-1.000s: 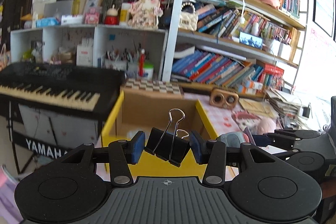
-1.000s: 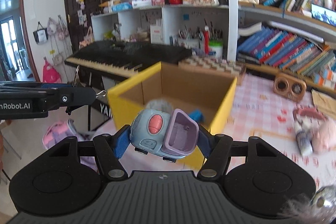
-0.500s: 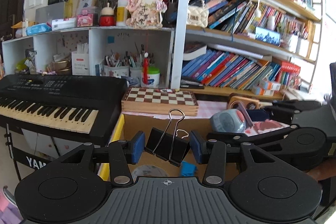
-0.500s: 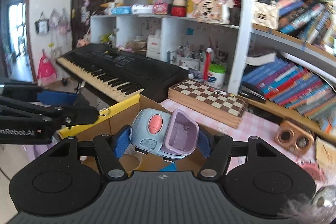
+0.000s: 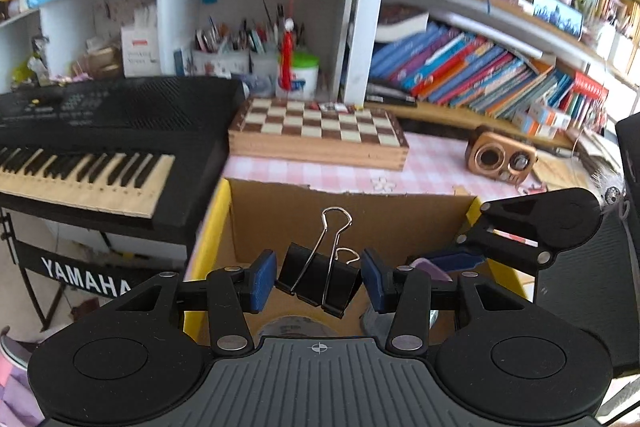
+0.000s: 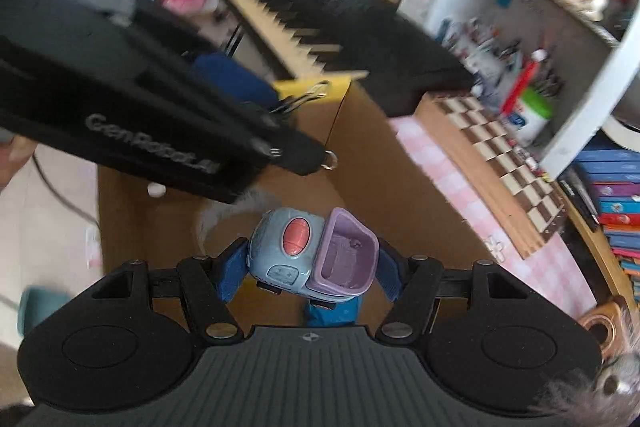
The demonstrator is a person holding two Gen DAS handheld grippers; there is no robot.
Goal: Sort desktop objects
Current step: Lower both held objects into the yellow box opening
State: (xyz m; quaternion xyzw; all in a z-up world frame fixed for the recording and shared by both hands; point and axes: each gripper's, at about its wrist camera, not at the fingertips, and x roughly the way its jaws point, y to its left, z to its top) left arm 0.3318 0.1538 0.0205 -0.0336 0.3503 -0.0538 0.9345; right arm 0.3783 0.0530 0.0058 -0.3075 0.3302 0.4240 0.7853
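My left gripper (image 5: 319, 279) is shut on a black binder clip (image 5: 320, 277) with silver wire handles, held over the open cardboard box (image 5: 352, 207) with yellow outer walls. My right gripper (image 6: 310, 267) is shut on a blue and purple toy car (image 6: 314, 255) with a pink button, also over the box (image 6: 384, 179). The right gripper shows in the left wrist view (image 5: 452, 261) at the right, inside the box's mouth. The left gripper shows in the right wrist view (image 6: 280, 123) at upper left. A roll of tape (image 5: 292, 327) and a blue piece (image 6: 332, 313) lie in the box.
A black Yamaha keyboard (image 5: 100, 143) stands left of the box. A wooden chessboard case (image 5: 320, 131) and a small wooden speaker (image 5: 500, 157) lie on the pink checked tablecloth (image 5: 432, 167) behind it. Shelves of books and pen cups stand at the back.
Both grippers have moved forward and down over the box, each holding its object. The right gripper has tilted down toward the box interior and come close beside the left one.
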